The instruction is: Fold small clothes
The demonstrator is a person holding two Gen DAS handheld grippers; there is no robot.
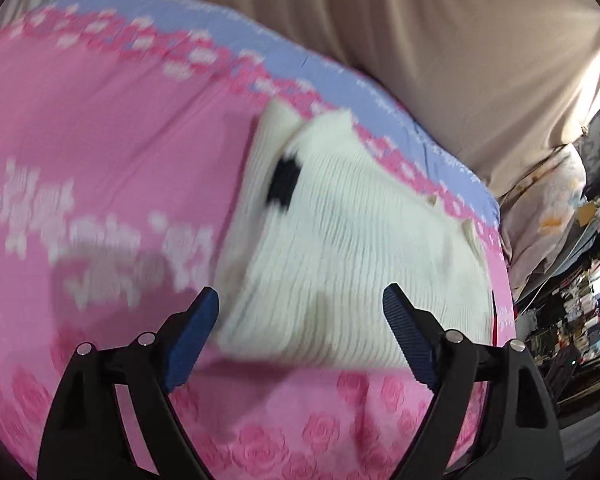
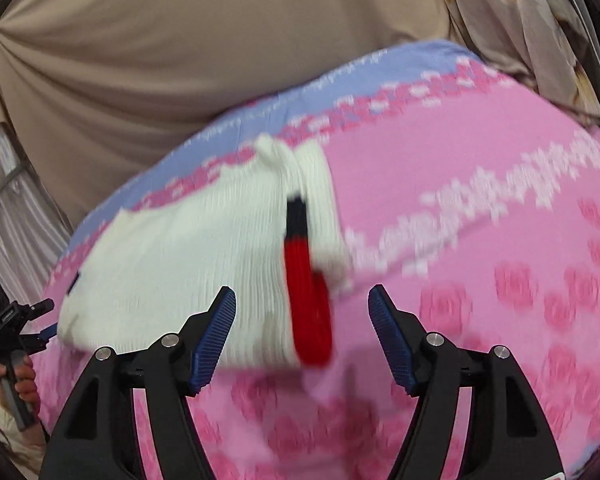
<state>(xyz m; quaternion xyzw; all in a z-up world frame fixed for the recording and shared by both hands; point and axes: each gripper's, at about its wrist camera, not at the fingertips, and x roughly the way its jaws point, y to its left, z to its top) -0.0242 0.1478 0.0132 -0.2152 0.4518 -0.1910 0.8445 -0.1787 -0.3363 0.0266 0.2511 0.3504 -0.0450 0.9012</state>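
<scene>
Left wrist view: left gripper [image 1: 300, 316], jaws spread wide, nothing between the blue pads [image 1: 192, 344]; poised over the near edge of a white ribbed sweater [image 1: 340, 248]. Sweater folded, lying flat on a pink blanket [image 1: 100, 152], black patch [image 1: 285, 182] showing at the fold line, far corner reaching the blanket's lilac border [image 1: 340, 76]. Rose pattern on the blanket nearest the gripper, pale lettering to the left, blurred beyond reading. Beige sheet [image 1: 420, 20] behind the blanket; floral cloth [image 1: 548, 200] and dark clutter at far right. Right wrist view: right gripper [image 2: 302, 320], jaws likewise wide apart, holding nothing; hovering at the sweater's [image 2: 188, 240] near right corner. Red strip [image 2: 308, 300] running along the sweater's right fold, black at its far end. Pink blanket [image 2: 480, 280] under and to the right, beige sheet [image 2: 180, 60] beyond. Left gripper [image 2: 12, 320] at the far left edge, handle in a hand [image 2: 24, 384], just beside the sweater's left side.
</scene>
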